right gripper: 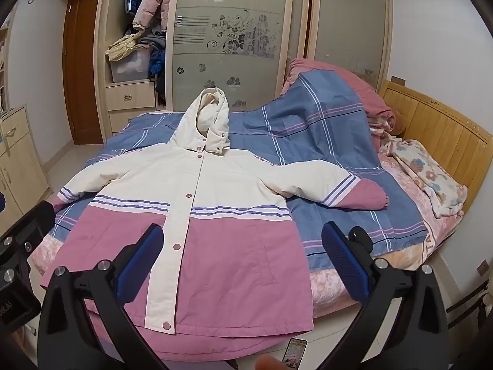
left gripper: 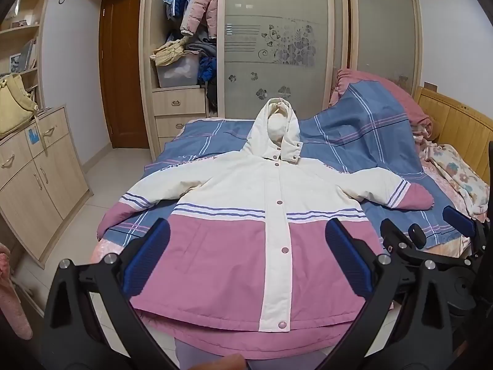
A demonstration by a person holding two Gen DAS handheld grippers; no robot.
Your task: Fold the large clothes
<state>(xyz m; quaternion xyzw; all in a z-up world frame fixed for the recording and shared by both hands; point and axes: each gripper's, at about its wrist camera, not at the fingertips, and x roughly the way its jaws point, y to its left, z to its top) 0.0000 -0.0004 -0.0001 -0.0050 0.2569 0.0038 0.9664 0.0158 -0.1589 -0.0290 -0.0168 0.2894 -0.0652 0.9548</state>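
Observation:
A hooded jacket (left gripper: 246,215), cream on top and pink below with purple stripes, lies flat and face up on the bed, snapped shut, sleeves spread to both sides, hood pointing away. It also shows in the right wrist view (right gripper: 215,215). My left gripper (left gripper: 246,256) is open and empty, hovering above the jacket's lower front near the hem. My right gripper (right gripper: 240,262) is open and empty, above the jacket's lower right side; it also appears at the right of the left wrist view (left gripper: 431,228).
The bed (left gripper: 339,135) has a blue plaid cover, with a bunched pink quilt (right gripper: 339,86) and floral blanket (right gripper: 431,178) by the wooden headboard (right gripper: 446,132). A wardrobe (left gripper: 277,46) stands behind; a low cabinet (left gripper: 34,169) stands left. A small card (right gripper: 294,354) lies on the floor.

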